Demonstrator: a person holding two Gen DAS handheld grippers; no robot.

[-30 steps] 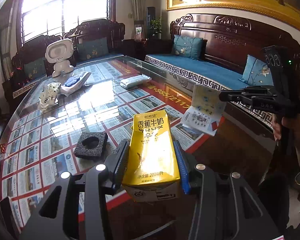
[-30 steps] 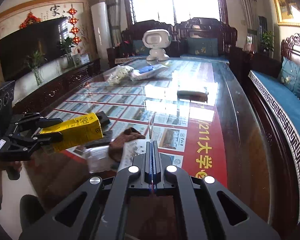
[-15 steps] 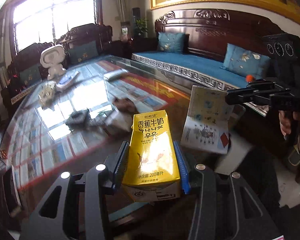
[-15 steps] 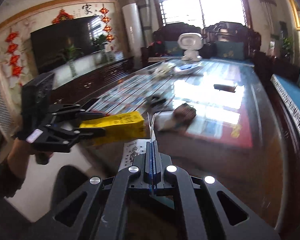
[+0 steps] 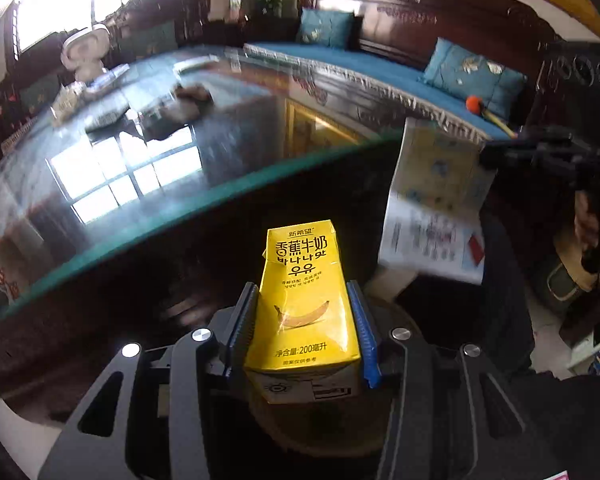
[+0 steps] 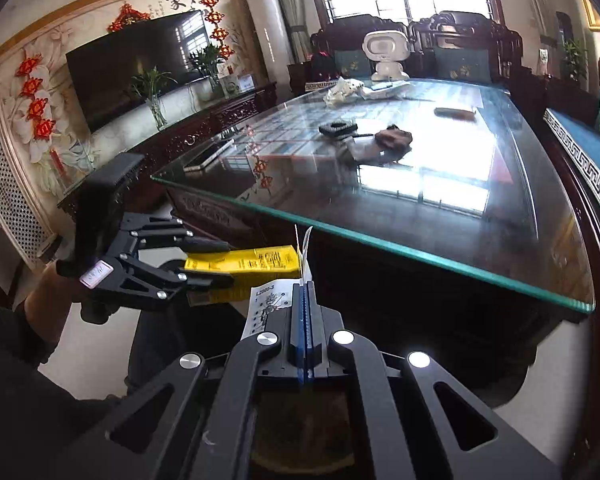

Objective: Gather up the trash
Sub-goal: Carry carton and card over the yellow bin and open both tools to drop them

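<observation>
The left gripper [image 5: 302,328] clamps the yellow milk carton [image 5: 306,304] by its two side faces, base toward the wrist, so the carton cannot slip during carriage. The right gripper [image 6: 304,300] is closed flat on a printed leaflet [image 5: 432,208], pinched at one edge, sheet hanging free. Both grippers sit below and outside the near edge of the glass table [image 6: 420,216], level, side by side. More scraps [image 6: 380,140] lie on the table.
</observation>
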